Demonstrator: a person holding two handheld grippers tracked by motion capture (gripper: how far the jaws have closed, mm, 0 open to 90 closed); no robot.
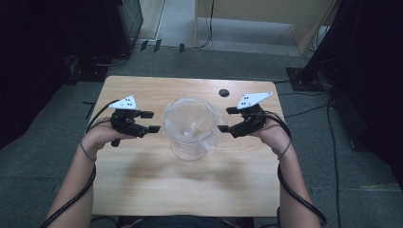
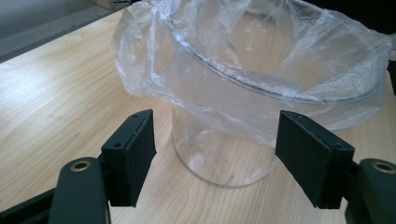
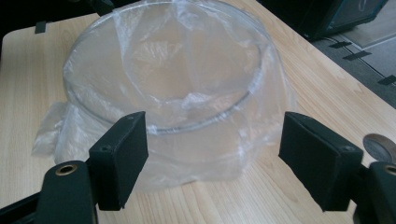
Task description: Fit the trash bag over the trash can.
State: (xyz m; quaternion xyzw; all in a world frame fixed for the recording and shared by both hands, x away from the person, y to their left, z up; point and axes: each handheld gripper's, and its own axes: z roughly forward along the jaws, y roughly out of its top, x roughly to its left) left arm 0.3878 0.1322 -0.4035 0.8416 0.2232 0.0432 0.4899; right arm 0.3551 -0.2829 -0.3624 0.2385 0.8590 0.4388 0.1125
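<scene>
**With both sets of jaws spread, the bag-lined jar waits between them**

While the left gripper (image 1: pixel 150 121) sits with its jaws wide and nothing between them, you can see why: in the left gripper view the two black pads (image 2: pixel 133 154) frame the clear jar (image 2: pixel 219 140) from just short of it, touching neither the glass nor the plastic. That looks like a line-up for the hanging edge of the bag, not a grip on the jar itself.

Over on the other side, the right gripper (image 1: pixel 227 119) mirrors it, jaws just as wide and holding nothing, aimed in at the jar's far flank. In the right gripper view the rim (image 3: pixel 163 126) lies between the pads, and the film spills down past it onto the wood.

Now the thing itself: the clear plastic bag (image 1: pixel 190 123) is pushed down inside the jar, its mouth folded out over the rim like a bin liner. It bunches loosely on one side, so my read is that the lining is on but not yet tidy, and each gripper is placed to tug its own side of the cuff.

Jar and bag stand mid-tabletop (image 1: pixel 142 190), squarely between the hands, within equal reach of both. A small dark cable hole (image 1: pixel 224 92) sits behind, well apart.
</scene>
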